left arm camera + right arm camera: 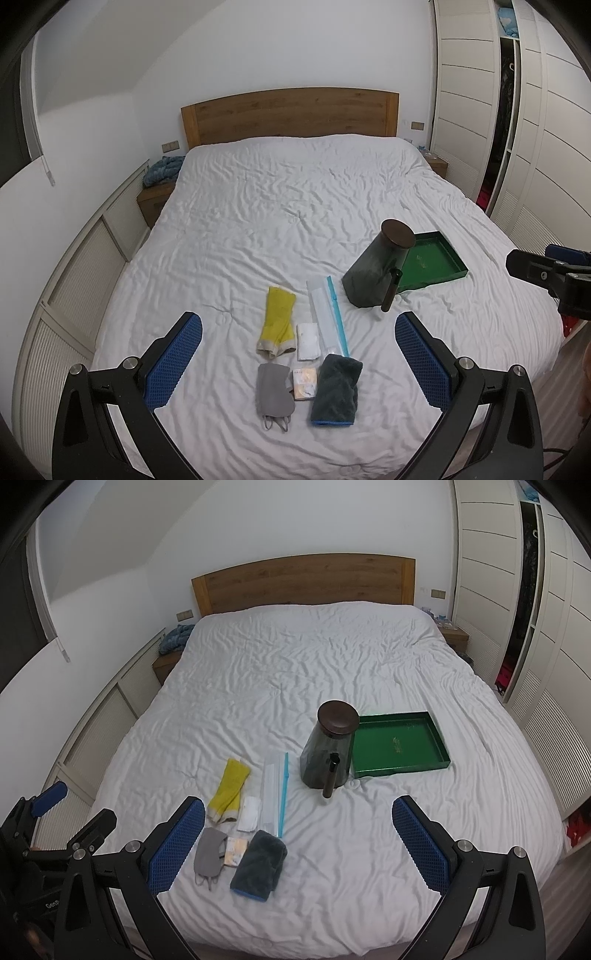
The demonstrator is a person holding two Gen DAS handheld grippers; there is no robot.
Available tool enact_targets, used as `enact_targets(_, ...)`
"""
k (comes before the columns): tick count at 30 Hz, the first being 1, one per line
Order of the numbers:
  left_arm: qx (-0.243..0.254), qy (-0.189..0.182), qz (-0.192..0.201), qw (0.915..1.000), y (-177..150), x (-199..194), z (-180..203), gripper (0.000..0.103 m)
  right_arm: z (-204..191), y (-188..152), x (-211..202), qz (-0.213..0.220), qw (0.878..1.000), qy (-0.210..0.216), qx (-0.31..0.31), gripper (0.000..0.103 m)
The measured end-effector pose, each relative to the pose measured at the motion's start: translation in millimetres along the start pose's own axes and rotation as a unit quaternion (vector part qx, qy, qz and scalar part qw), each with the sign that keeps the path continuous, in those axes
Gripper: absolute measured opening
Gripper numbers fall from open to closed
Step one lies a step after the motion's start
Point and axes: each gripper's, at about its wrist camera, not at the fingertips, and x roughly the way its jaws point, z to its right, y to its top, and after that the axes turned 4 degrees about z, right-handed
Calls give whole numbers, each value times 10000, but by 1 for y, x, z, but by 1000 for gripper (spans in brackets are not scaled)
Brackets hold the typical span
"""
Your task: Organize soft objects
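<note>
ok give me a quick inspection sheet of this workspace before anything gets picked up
surface: bed with a wrinkled white cover.
job's things: yellow glove, grey mask, dark folded towel, small white cloth, all lying flat near the front edge.
clutter: clear zip bag with blue strip, small orange packet, dark lidded jar beside an empty green tray.
grippers: left gripper and right gripper both open, holding nothing, above the front of the bed.
cables: nothing seen.
surroundings: wooden headboard, white wardrobe, blue blanket on a bedside table.
</note>
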Motion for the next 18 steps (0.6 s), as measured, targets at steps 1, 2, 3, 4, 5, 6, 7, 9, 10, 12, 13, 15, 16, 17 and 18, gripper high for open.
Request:
enact_targets(1, -2, -1, -17, 10000, 1, 1, -1, 102, 0, -1, 0, -6, 10000, -4, 0, 103)
enact_targets(2, -6, -1, -23, 10000, 0, 1, -1, 102, 1, 0, 2, -25, 10000, -6, 5, 103)
enact_targets(3, -8, -8, -34, 10000, -1, 3, -2, 102, 1, 0, 2, -30, 10000, -7, 7, 103)
enact_targets(4, -4, -6, -33, 10000, -1, 3, -2, 102, 1, 1, 4, -46, 10000, -15, 2, 103)
enact_targets(5, 3, -3, -37, 10000, -2, 3, -2, 102, 1, 0, 5, -53, 10000, -21, -1, 103)
enact_targets(6, 9, -3, -45, 10000, -3, 5, -3, 102, 1, 0, 6, -69, 10000, -25, -1, 103)
enact_targets(7, 9, -7, -53, 10000, -4, 6, -3, 102, 1, 0, 7, -78, 10000, -25, 4, 103)
enact_targets(9, 6, -6, -49, 10000, -5, 6, -3, 102, -1, 1, 10, -99, 9999, -38, -9, 103)
enact_targets(10, 12, -1, -45, 10000, -5, 6, -3, 102, -1, 2, 10, -105, 9999, -41, -13, 103)
enact_targets(12, 6, -7, -50, 10000, -5, 6, -3, 102, -3, 2, 14, -118, 9999, -58, -27, 103)
enact_targets(13, 4, -11, -58, 10000, -6, 7, -3, 102, -3, 2, 14, -121, 9999, -62, -31, 103)
enact_targets(15, 6, -16, -72, 10000, -8, 8, -4, 102, -2, 1, 15, -139, 9999, -57, -18, 103)
enact_targets(16, 8, -17, -87, 10000, -9, 9, -4, 102, -1, 1, 16, -150, 9999, -60, -12, 103)
enact_targets(17, 9, -18, -109, 9999, -10, 12, -4, 102, 0, 1, 17, -167, 9998, -66, -6, 103)
enact_targets(18, 10, -22, -128, 9999, -10, 13, -4, 102, 0, 1, 18, -179, 9998, -68, -6, 103)
